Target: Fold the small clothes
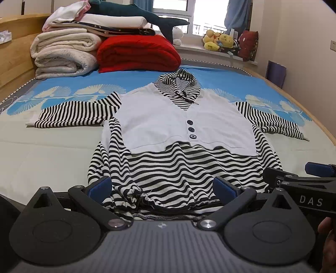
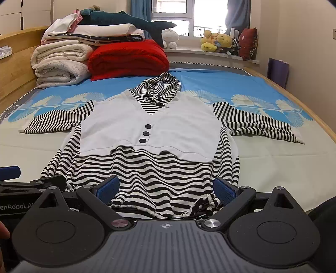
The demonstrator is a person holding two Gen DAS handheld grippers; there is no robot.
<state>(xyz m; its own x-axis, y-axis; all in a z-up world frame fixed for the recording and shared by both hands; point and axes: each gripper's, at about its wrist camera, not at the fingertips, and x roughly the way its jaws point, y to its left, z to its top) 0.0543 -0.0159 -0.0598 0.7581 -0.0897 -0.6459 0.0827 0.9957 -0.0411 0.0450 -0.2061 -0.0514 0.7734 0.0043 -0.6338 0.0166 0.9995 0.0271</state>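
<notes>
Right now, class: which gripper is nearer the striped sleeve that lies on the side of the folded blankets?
Left. The left gripper sits at the hem on that sleeve's side; the right gripper is beside it, further toward the other sleeve.

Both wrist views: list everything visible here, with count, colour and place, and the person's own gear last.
Hooded top: one, black-and-white stripes with white vest front, spread flat mid-bed, sleeves out.
Buttons: three, dark, down the vest front.
Bed sheet: one, pale with blue patterned band.
Folded blankets: a stack, cream, far left by the headboard.
Red quilt: one, folded, beside the blankets.
Plush shark: one, dark teal, atop the stack.
Soft toys: several, mostly yellow, on the windowsill.
Left gripper: jaws open, over the hem's left part.
Right gripper: jaws open, over the hem's right part.
</notes>
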